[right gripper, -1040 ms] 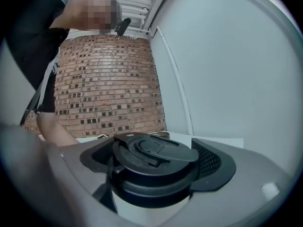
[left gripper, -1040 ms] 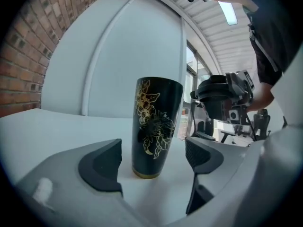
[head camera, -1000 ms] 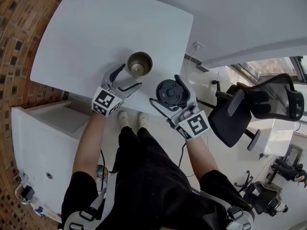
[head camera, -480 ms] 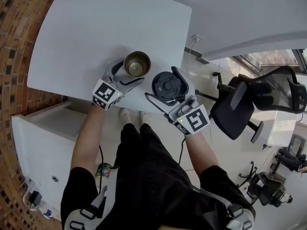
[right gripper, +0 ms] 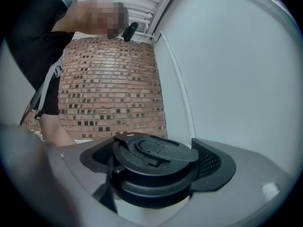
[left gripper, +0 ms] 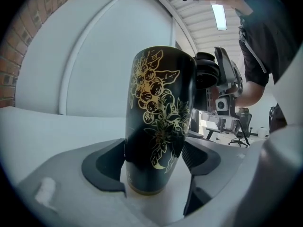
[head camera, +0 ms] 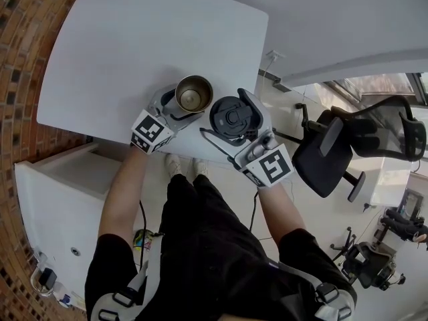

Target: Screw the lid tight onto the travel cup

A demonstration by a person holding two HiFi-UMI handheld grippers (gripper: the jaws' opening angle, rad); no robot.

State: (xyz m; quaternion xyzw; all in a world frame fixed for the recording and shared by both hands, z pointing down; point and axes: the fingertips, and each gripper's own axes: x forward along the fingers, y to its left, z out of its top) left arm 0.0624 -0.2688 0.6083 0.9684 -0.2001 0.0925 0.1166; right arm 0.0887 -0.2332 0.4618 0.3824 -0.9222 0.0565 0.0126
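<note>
The travel cup (head camera: pixel 194 92), black with gold flowers (left gripper: pixel 158 117), stands upright and uncovered near the front edge of the white table (head camera: pixel 134 39). My left gripper (head camera: pixel 179 105) reaches around its lower body. Its jaws have just been closing with the cup between them, and both pads (left gripper: pixel 106 162) now lie against the cup's sides. My right gripper (head camera: pixel 231 120) is shut on the black lid (head camera: pixel 231 118), held flat with its top up (right gripper: pixel 151 160). The lid hovers just right of the cup, about level with its rim, and does not touch it.
The table's front edge runs just under both grippers. A white cabinet (head camera: pixel 60 192) stands below left. A black office chair (head camera: pixel 348 152) sits on the floor to the right. A brick wall (head camera: pixel 20 59) borders the left side.
My left gripper has slid forward from beside the cup to around it, and its jaws have narrowed onto it. My right gripper has carried the lid closer to the cup.
</note>
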